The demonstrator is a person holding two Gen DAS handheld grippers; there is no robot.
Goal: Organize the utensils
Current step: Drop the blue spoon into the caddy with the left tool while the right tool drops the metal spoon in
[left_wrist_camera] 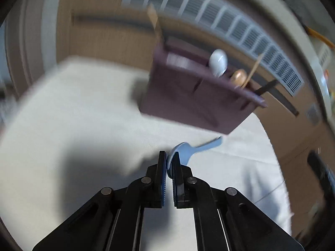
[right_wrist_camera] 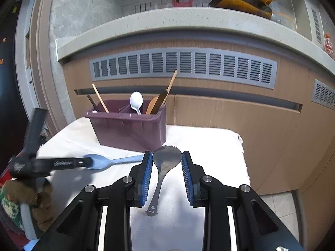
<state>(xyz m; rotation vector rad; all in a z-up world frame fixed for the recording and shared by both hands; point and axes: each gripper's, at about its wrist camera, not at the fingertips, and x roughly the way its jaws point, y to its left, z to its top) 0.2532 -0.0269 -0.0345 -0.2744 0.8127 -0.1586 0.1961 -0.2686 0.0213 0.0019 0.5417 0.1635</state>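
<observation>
My left gripper [left_wrist_camera: 169,153] is shut on the bowl of a light blue plastic spoon [left_wrist_camera: 188,149], whose handle points away to the right, low over the white cloth. The right wrist view shows that gripper [right_wrist_camera: 89,162] at the left, holding the same blue spoon [right_wrist_camera: 121,160]. My right gripper [right_wrist_camera: 166,152] has its blue pads pressed on both sides of the bowl of a metal spoon [right_wrist_camera: 167,159], with the handle pointing back toward the camera. Behind stands a purple utensil holder [right_wrist_camera: 129,129] containing a white spoon [right_wrist_camera: 136,100], a wooden spoon [right_wrist_camera: 152,104] and chopsticks [right_wrist_camera: 100,98].
A white cloth [right_wrist_camera: 209,146] covers the small table, which ends at the right near a wooden cabinet [right_wrist_camera: 251,136]. A counter above carries a yellow-handled pan [right_wrist_camera: 240,4]. A furry sleeve [right_wrist_camera: 25,194] shows at the lower left.
</observation>
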